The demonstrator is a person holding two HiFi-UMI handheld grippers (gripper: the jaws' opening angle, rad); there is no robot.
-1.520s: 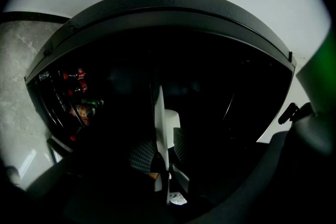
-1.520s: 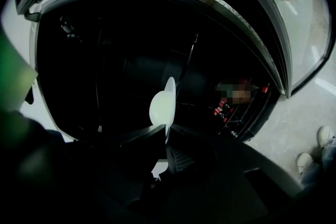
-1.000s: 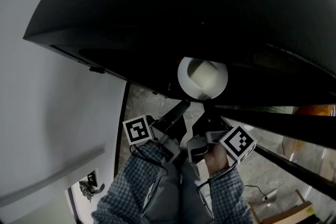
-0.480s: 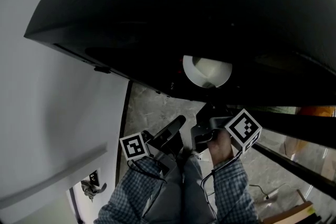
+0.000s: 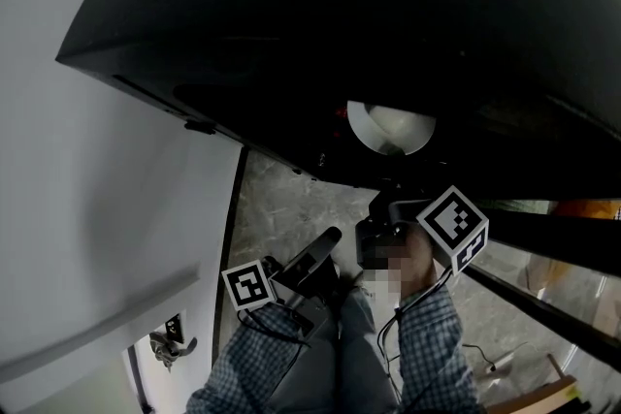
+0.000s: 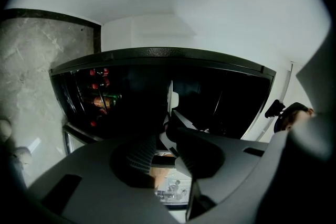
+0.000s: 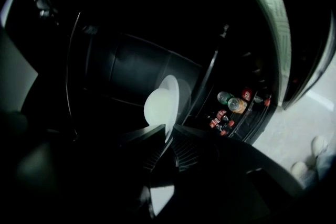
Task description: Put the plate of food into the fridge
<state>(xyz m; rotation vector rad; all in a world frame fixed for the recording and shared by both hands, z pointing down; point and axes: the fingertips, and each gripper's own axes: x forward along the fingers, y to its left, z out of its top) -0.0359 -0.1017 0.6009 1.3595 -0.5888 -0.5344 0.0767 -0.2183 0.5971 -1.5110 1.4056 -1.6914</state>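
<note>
A white plate [image 5: 391,126] with a pale mound of food hangs at the mouth of the dark, open fridge [image 5: 291,24]. My right gripper [image 5: 390,184] is shut on its near rim. In the right gripper view the plate [image 7: 164,102] stands edge-up just beyond the right gripper [image 7: 169,135]. The left gripper [image 5: 330,238] hangs lower, near my body and apart from the plate. In its own view the left gripper [image 6: 165,136] has its jaws close together, a narrow gap at the tips and nothing between them. Beyond them the plate [image 6: 170,99] shows edge-on.
Drink cans [image 7: 233,102] fill a rack in the fridge door, and the cans [image 6: 100,99] also show in the left gripper view. A white wall [image 5: 97,208] flanks the fridge on the left. Marble floor [image 5: 281,208] lies below, with a wooden item [image 5: 534,393] at the lower right.
The right gripper has carried the plate a little up and to the right, deeper under the fridge's dark edge. The left gripper has drawn back down and left, toward my body.
</note>
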